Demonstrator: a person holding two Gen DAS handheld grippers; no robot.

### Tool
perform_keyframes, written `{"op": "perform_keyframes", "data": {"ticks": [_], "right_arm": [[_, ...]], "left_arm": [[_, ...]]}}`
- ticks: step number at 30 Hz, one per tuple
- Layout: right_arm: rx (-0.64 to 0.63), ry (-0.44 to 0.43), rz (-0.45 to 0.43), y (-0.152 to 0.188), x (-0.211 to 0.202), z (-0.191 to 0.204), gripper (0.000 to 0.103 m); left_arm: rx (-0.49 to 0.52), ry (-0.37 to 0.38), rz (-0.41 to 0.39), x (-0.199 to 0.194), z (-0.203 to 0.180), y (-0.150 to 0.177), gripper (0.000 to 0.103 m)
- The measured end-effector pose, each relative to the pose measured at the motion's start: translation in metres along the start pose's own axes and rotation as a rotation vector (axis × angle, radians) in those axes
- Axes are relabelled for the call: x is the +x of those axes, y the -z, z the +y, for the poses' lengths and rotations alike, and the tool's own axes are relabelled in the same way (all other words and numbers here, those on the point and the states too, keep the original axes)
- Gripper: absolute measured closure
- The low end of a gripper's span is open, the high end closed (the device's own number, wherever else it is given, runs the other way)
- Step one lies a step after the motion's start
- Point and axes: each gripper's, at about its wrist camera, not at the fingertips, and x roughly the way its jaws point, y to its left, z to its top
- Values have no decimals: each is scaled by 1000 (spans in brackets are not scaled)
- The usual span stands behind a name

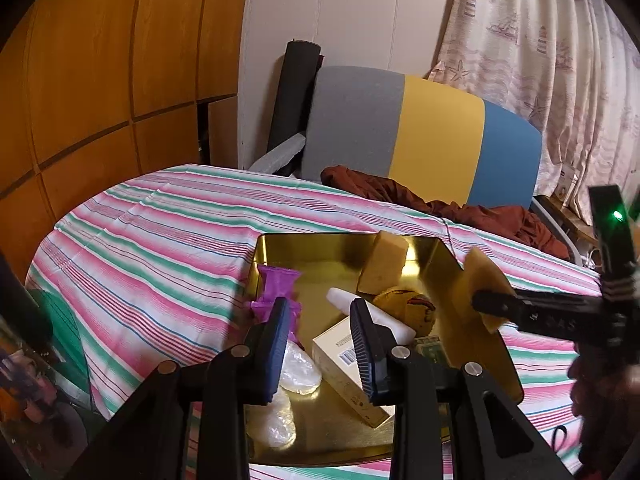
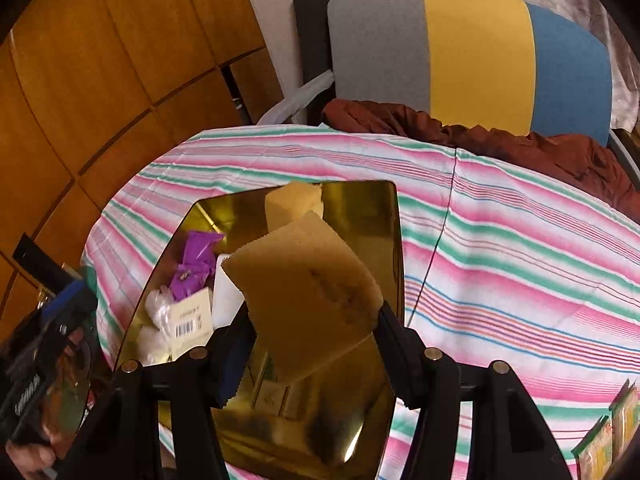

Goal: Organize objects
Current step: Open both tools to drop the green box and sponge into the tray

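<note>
Over the gold tray (image 2: 394,240), a sponge (image 2: 308,292) hangs in the right gripper (image 2: 312,328).
Its 2 jaws pinch that sponge above the tray's clutter; the left gripper (image 1: 320,344) is closed, empty, beside a purple packet (image 1: 278,286).

Both wrist views look steeply down, close over shared gold tray (image 1: 460,280) (image 2: 394,240).

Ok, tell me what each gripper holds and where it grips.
Right gripper clamps a yellow sponge by its near end; left gripper holds nothing.
</note>
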Motion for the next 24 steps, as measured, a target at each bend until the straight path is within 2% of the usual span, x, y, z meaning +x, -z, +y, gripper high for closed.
{"op": "perform_keyframes", "data": {"ticks": [2, 4, 6, 7, 8, 9, 12, 24], "right_arm": [[8, 0, 4, -4, 4, 0, 40], [1, 26, 5, -6, 9, 3, 34], [-8, 36, 1, -4, 11, 5, 18], [-17, 41, -1, -3, 11, 7, 17], [-26, 48, -2, -1, 11, 8, 17], [-37, 56, -2, 2, 11, 9, 17], [-50, 61, -14, 9, 6, 10, 17], [-51, 95, -91, 33, -34, 4, 17]], "left_arm": [[1, 3, 0, 0, -2, -1, 71], [-3, 13, 7, 0, -3, -1, 63], [-7, 19, 14, 1, -4, 0, 50], [-8, 26, 18, 1, -5, 1, 47], [-9, 31, 24, 2, -6, 2, 38], [-13, 31, 31, 3, -6, 3, 24], [-40, 47, 45, 4, -6, 4, 2], [-11, 17, 58, 5, -15, 8, 0]]}}
